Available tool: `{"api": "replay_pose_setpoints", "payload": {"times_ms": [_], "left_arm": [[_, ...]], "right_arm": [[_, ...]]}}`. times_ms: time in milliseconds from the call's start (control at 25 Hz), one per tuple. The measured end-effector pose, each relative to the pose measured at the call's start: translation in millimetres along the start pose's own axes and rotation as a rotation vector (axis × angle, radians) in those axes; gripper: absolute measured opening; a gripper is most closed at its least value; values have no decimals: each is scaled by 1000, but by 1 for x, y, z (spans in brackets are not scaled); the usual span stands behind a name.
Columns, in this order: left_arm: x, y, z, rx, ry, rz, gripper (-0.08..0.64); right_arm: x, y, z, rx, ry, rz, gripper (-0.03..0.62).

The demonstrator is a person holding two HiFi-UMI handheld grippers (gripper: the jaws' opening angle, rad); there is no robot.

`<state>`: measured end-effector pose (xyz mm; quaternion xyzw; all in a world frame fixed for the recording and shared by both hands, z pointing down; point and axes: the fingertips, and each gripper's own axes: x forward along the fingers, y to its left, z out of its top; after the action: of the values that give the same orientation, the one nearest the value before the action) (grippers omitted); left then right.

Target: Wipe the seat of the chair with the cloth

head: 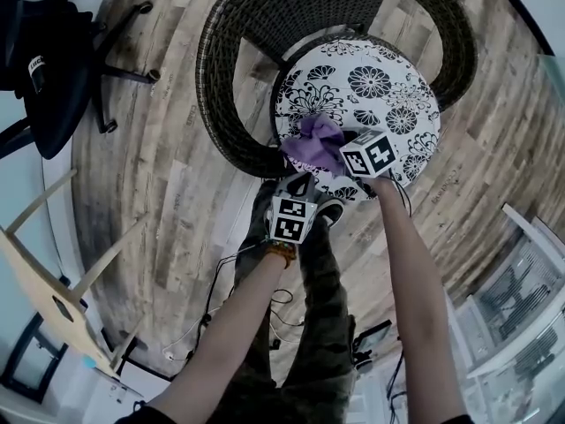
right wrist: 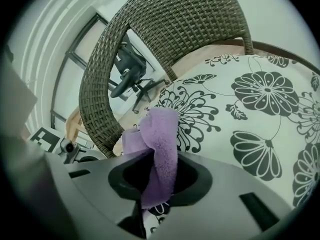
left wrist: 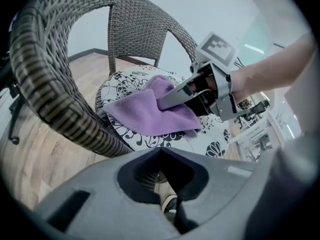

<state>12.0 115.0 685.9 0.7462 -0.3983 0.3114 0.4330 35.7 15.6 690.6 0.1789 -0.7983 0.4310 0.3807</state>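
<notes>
The chair is dark wicker [head: 221, 104] with a round white seat cushion [head: 380, 87] printed with black flowers. A purple cloth [head: 313, 141] lies bunched on the cushion's near edge. My right gripper [head: 334, 150] is shut on it; in the right gripper view the cloth [right wrist: 162, 139] runs up out of the closed jaws over the cushion [right wrist: 260, 94]. In the left gripper view the cloth [left wrist: 150, 111] hangs spread from the right gripper [left wrist: 167, 100]. My left gripper [head: 298, 188] hovers just off the seat's front edge, shut and holding nothing [left wrist: 161, 154].
The wicker backrest and arm [left wrist: 55, 99] curve round the seat's left and far sides. A black office chair [head: 53, 69] stands at far left, a wooden frame [head: 53, 281] at lower left, white racks [head: 521, 325] at right. Cables [head: 221, 299] trail on the plank floor beside my legs.
</notes>
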Motion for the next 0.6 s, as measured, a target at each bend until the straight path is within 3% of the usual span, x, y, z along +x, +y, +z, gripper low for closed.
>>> {"api": "replay_pose_setpoints", "payload": {"times_ms": [600], "left_arm": [[3, 3, -4, -18, -4, 8, 15]], "right_arm": [[-40, -58, 4, -5, -21, -97, 87]]}}
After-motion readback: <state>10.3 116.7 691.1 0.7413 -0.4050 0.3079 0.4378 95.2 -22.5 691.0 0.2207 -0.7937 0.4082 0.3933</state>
